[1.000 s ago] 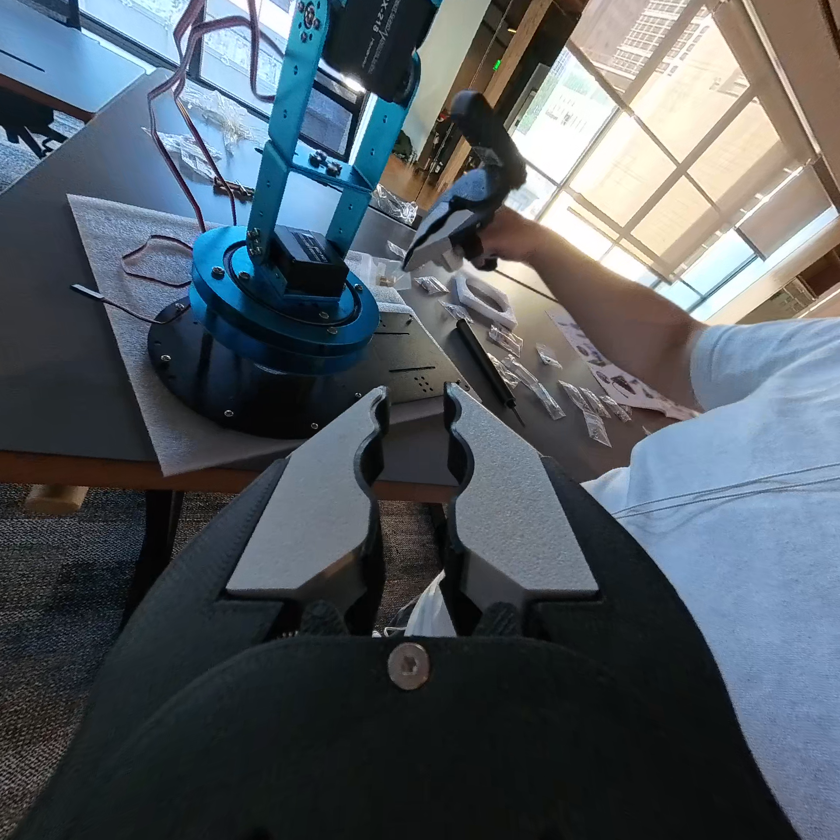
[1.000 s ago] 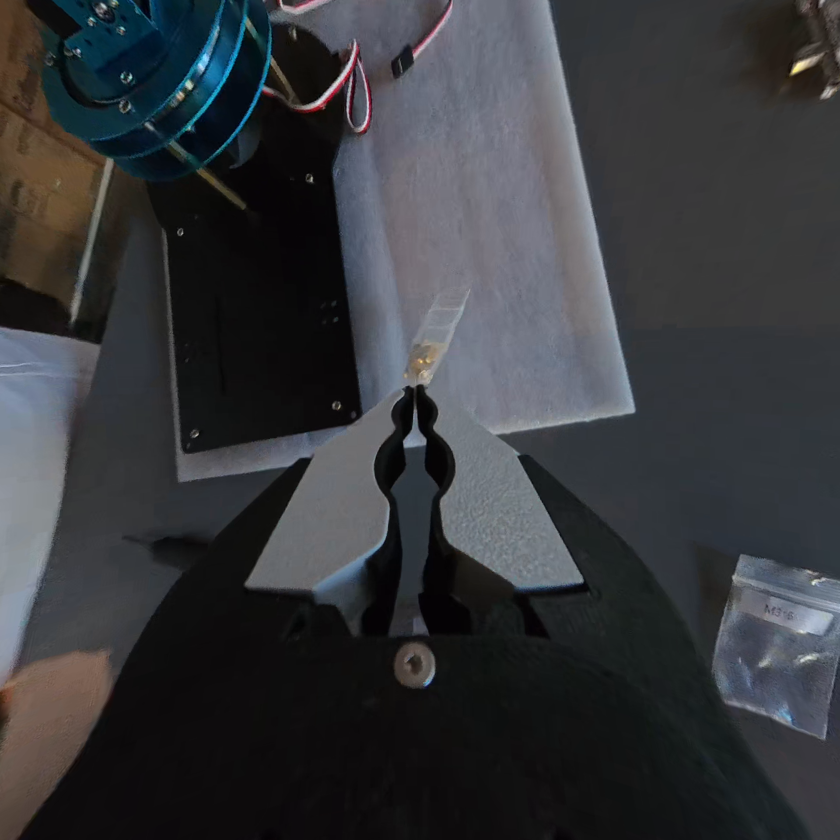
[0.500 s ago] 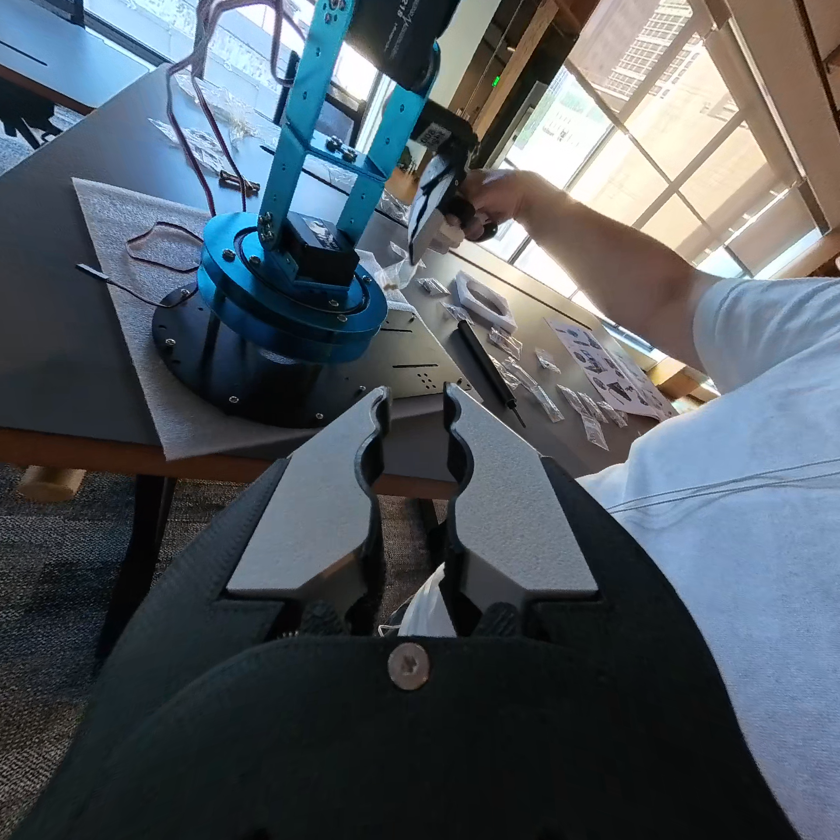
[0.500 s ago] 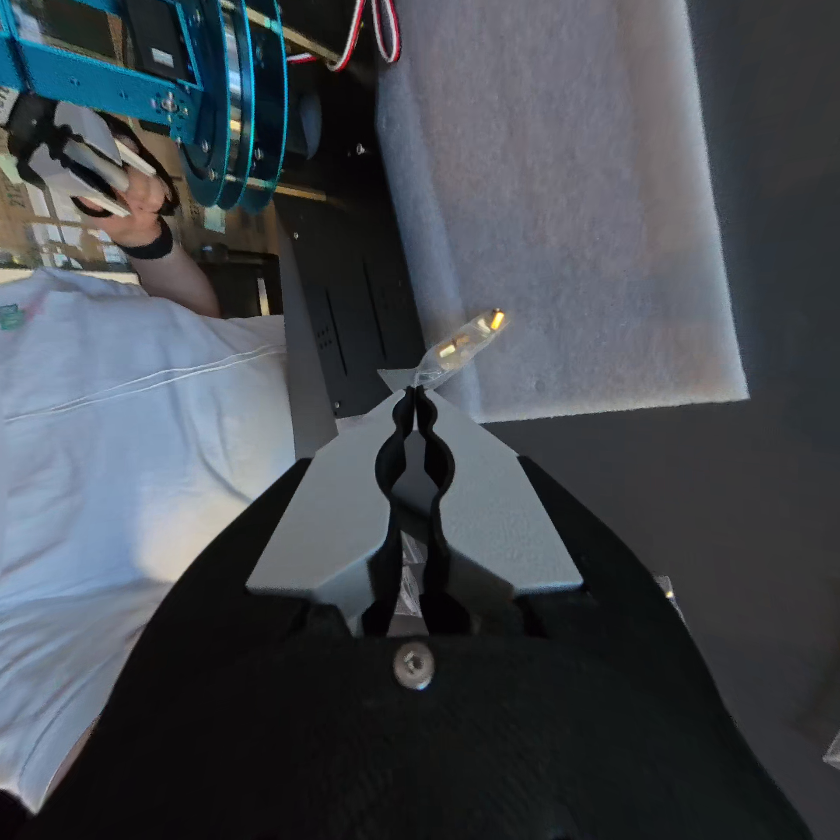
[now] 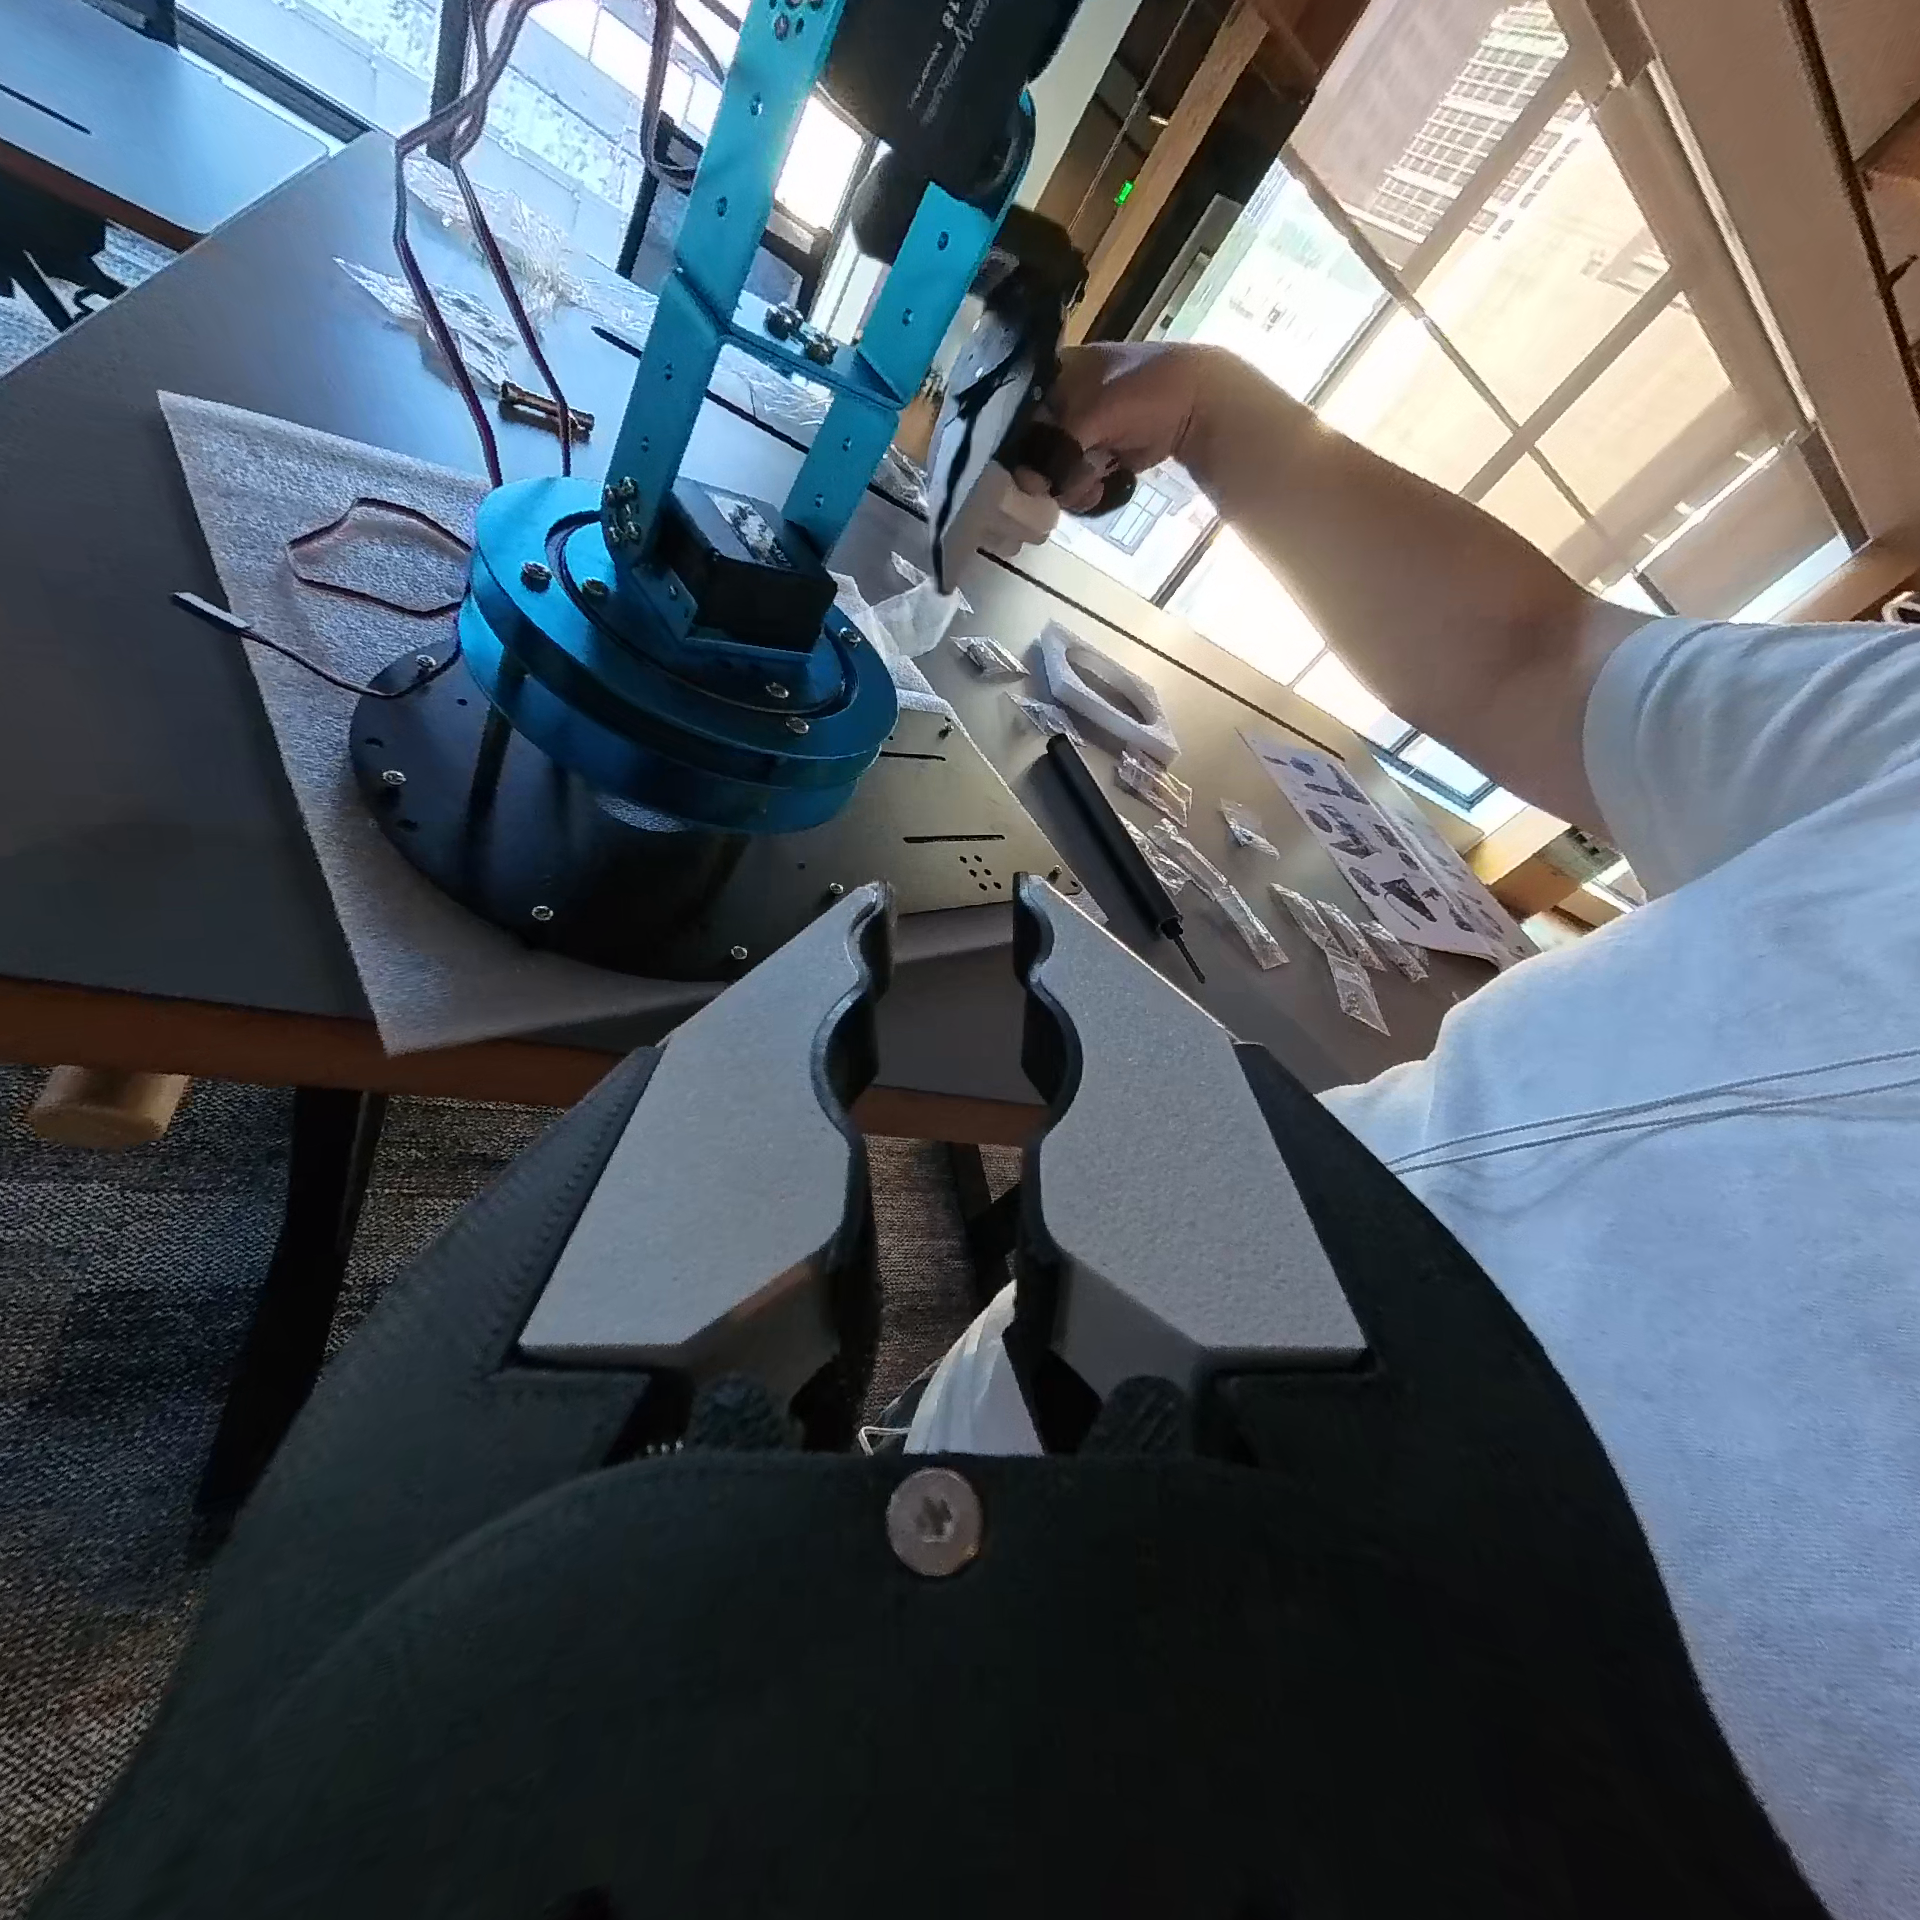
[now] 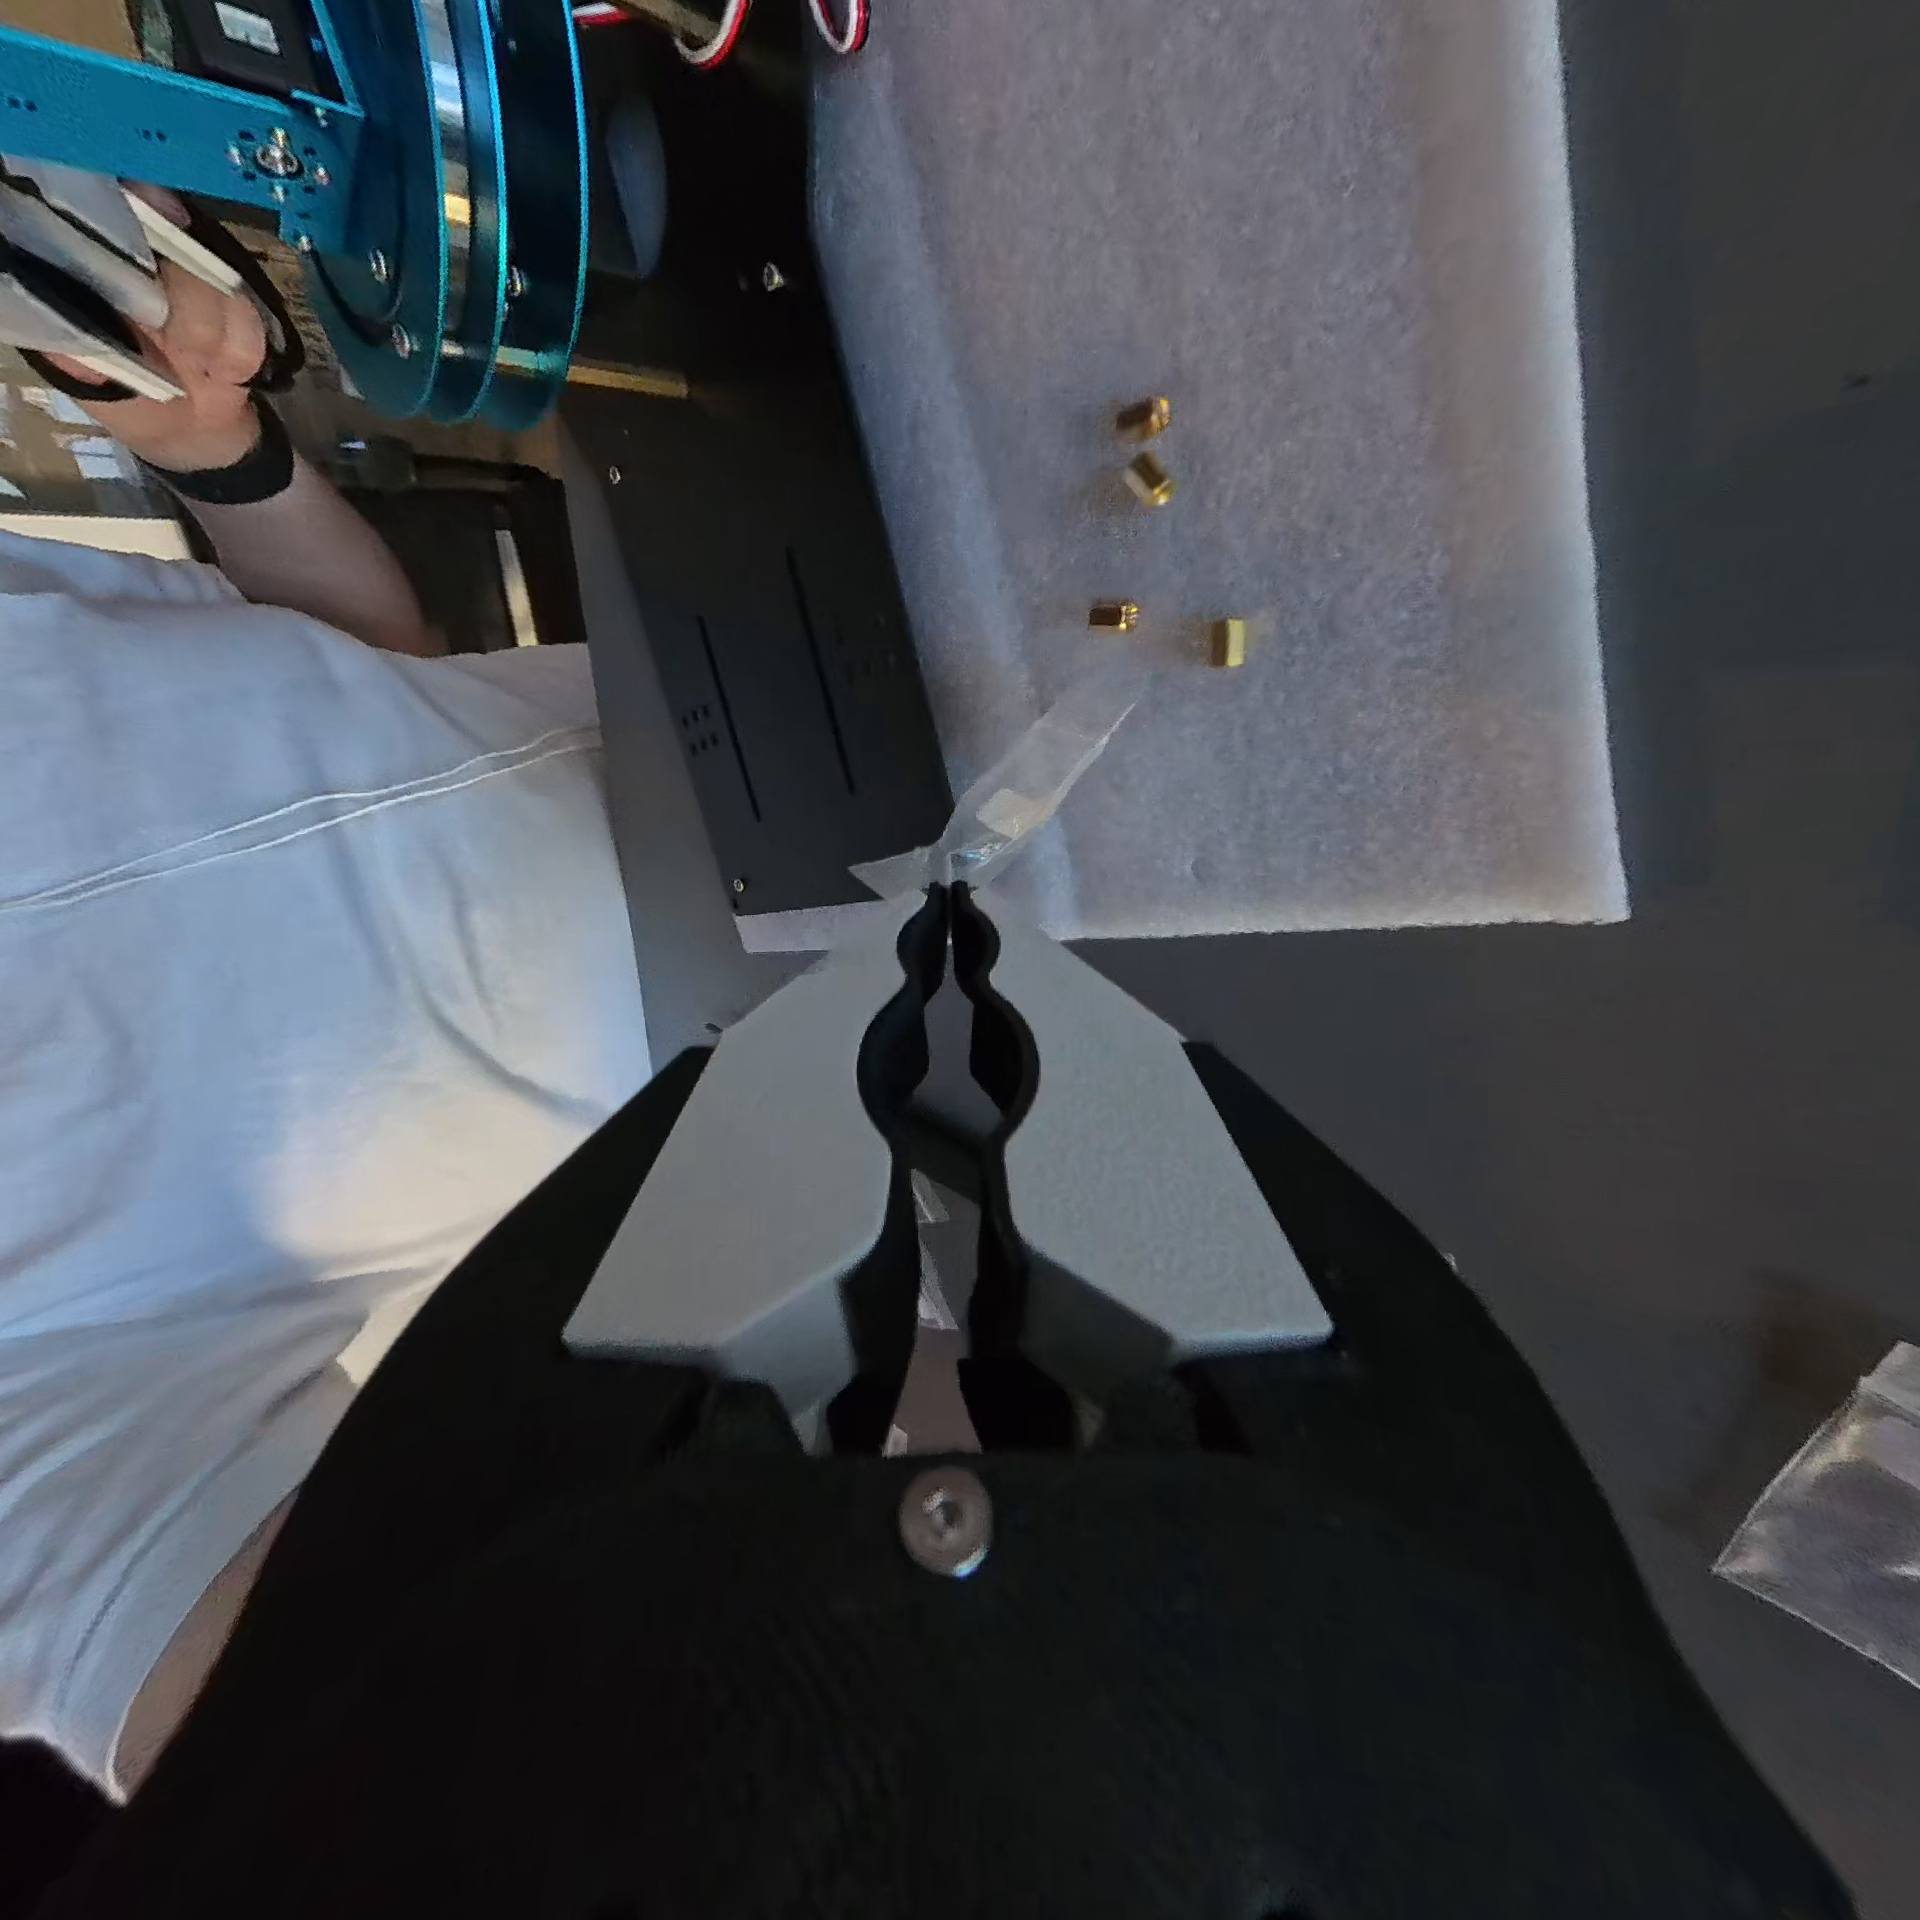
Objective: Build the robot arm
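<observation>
- Brass standoffs [image 6: 1143,478], four small ones, lie loose on the white foam sheet [image 6: 1351,260], just ahead of the right gripper [image 6: 948,890] and a little to its right in the right wrist view; none touches the gripper or the bag.
- Pinched between the right gripper's tips is a small clear plastic bag [image 6: 1023,790]. Its long axis runs away from the tips toward the standoffs, with its far end held over the foam near the closest two. It looks empty, though the film is too clear to be sure.
- Right gripper: clamped tight on one end of the bag, tips meeting with only the film between them. It is much the nearer of the two to the standoffs.
- Left gripper [image 5: 951,909]: jaws parted by a clear gap, holding and touching nothing. It sits off the near edge of the dark table [image 5: 125,727], below table height, pointing at the blue robot arm base [image 5: 675,707] on its black plate [image 5: 935,831].
- Beyond the base, the left wrist view shows the right gripper [image 5: 971,488] in a hand above the foam.
- Black screwdriver [image 5: 1117,831], more small bags and a printed sheet [image 5: 1371,842] lie on the table to the right, well apart from both grippers.
</observation>
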Available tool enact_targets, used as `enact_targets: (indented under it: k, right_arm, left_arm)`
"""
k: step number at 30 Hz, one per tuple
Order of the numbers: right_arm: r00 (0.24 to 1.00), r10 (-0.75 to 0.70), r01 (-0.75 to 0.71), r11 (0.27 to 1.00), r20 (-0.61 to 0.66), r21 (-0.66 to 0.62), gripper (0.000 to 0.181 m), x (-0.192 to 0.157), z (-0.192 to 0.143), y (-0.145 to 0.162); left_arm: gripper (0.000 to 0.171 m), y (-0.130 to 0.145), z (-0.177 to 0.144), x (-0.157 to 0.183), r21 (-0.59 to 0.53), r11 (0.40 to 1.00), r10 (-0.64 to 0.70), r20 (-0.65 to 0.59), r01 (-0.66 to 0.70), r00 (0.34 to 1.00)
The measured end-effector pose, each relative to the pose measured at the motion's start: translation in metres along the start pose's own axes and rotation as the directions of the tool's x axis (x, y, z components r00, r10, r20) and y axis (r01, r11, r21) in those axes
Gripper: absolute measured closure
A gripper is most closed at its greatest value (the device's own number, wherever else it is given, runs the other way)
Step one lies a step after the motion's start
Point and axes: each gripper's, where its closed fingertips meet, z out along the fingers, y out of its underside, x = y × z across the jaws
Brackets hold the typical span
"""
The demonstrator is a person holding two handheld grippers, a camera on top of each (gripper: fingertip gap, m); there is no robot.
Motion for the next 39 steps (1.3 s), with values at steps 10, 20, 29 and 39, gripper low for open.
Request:
enact_targets:
  k: [10, 20, 29, 39]
  right_arm:
    - [0.968, -0.204, 0.216, 0.974, -0.143, 0.068, 0.181, 0.003, -0.011, 0.005]
    - [0.603, -0.427, 0.735, 0.625, -0.674, 0.262, 0.181, -0.027, -0.046, 0.026]
    - [-0.397, -0.392, 0.551, 0.621, -0.83, -0.557, 0.181, 0.007, -0.048, 0.064]
    - [-0.323, -0.575, 0.145, 0.755, -0.752, -0.639, 0.181, 0.034, -0.012, 0.07]
  left_arm:
    - [0.152, -0.003, -0.003, 0.0, 0.006, 1.0, 0.011, 0.01, -0.011, 1.0]
    - [0.152, -0.007, -0.007, 0.001, 0.001, 1.0, 0.022, 0.038, -0.022, 0.999]
    - [0.151, -0.01, 0.014, 0.014, -0.071, 0.997, 0.038, 0.012, -0.037, 0.999]
    - [0.152, 0.002, 0.021, 0.037, -0.145, 0.988, 0.055, 0.006, -0.054, 0.998]
